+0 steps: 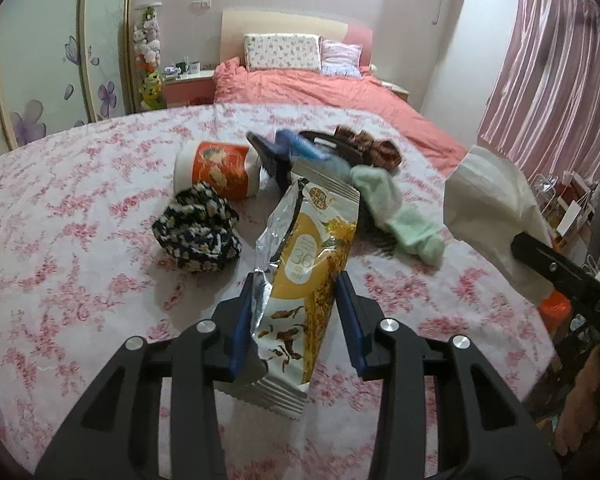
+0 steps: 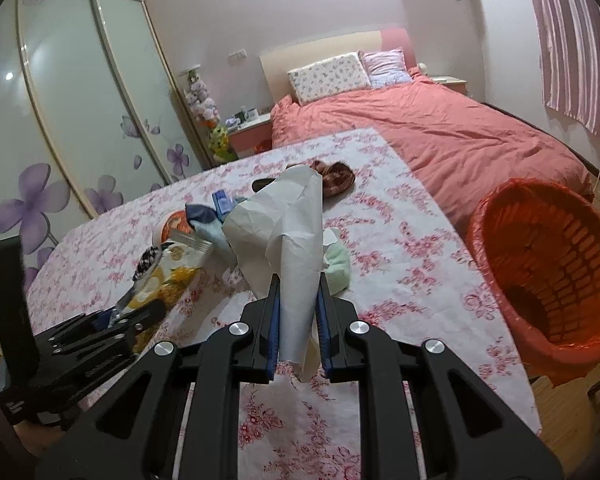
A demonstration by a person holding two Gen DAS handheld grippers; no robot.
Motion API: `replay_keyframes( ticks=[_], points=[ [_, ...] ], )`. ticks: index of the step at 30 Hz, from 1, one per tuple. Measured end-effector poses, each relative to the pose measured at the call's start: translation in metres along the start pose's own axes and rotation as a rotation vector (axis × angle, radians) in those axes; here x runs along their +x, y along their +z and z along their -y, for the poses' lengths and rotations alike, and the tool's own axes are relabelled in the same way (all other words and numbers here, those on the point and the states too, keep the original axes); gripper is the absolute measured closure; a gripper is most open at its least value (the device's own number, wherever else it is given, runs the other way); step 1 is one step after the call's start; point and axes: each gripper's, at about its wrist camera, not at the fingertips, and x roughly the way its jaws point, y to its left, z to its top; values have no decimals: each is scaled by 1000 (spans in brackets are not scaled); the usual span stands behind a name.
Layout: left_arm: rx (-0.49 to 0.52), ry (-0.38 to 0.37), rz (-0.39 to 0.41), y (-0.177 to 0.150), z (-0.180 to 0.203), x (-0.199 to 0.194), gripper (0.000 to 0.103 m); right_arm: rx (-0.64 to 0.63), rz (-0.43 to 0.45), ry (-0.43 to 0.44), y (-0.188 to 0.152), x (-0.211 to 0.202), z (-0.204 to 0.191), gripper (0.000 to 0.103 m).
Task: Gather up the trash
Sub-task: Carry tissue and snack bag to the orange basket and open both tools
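Note:
My left gripper (image 1: 296,284) is shut on a yellow and silver snack wrapper (image 1: 308,248) and holds it above the floral table (image 1: 80,240). My right gripper (image 2: 298,284) is shut on a crumpled white paper (image 2: 284,232), also lifted above the table; the paper shows at the right of the left wrist view (image 1: 496,208). An orange-lined trash basket (image 2: 548,264) stands beside the table's right edge. An orange paper cup (image 1: 216,170) lies on its side on the table.
On the table lie a black floral scrunchie (image 1: 198,234), a mint sock (image 1: 400,216), a blue cloth (image 1: 300,148), a dark clip and brown hair clips (image 1: 376,148). A bed with a red cover (image 2: 440,128) is behind. A wardrobe stands at left.

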Motion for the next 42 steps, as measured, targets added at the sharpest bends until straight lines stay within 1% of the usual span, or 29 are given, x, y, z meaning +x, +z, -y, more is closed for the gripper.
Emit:
replay_keyframes(
  ticks=[5,10,18,21,28,35,39,42],
  points=[
    [-1,-20,55,7,10,-26,64,9,55,-22,3,-17,6,87],
    [9,-51,85,14,29,-39,64,31,115,-59,6,-34,19,87],
    [46,-148,109,30,81,-38,64,112,224,-180,11,-56,57,87],
    [66,-183,105,35,103,-31,64,144,259,-235,14,-60,72,87],
    [118,-285,71,47,161,-2,64,202,310,-320,17,-64,105,87],
    [212,-372,25,51,232,38,64,285,313,-374,15,-56,147,87],
    [243,-406,-7,51,262,60,64,330,311,-396,14,-55,168,87],
    [267,-421,-18,51,278,74,64,356,315,-406,14,-55,179,87]
  ],
)
